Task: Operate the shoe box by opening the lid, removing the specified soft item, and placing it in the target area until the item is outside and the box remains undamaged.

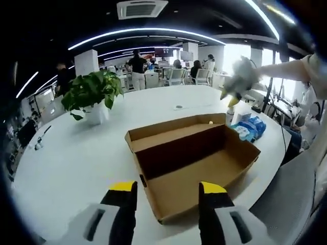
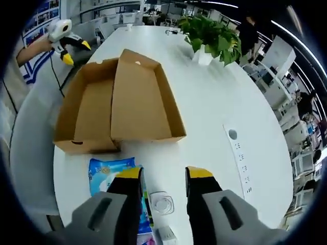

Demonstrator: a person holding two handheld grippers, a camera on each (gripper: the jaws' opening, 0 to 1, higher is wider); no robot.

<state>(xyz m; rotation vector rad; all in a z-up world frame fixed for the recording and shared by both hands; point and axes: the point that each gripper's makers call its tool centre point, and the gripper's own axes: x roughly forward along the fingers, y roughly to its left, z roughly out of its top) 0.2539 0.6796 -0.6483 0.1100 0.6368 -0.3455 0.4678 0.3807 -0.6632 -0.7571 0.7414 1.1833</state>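
Observation:
The brown cardboard shoe box [image 1: 196, 163] lies open on the white table, its lid folded back, and its inside is bare. My left gripper [image 1: 167, 191] is open just in front of the box's near corner, holding nothing. In the right gripper view the box [image 2: 120, 102] lies farther out, and my right gripper [image 2: 162, 176] is open above the table. A soft blue packet [image 2: 113, 172] rests on the table outside the box, partly under the right gripper's left jaw. The same packet [image 1: 249, 127] lies beside the box's far right end. The right gripper [image 1: 230, 97] hangs blurred above it.
A potted green plant [image 1: 94, 92] stands at the back left of the round table [image 1: 66, 158]. A clear round piece [image 2: 162, 203] lies by the packet. A socket strip [image 2: 240, 158] is set into the tabletop. The left gripper [image 2: 76, 51] shows beyond the box. People stand at desks behind.

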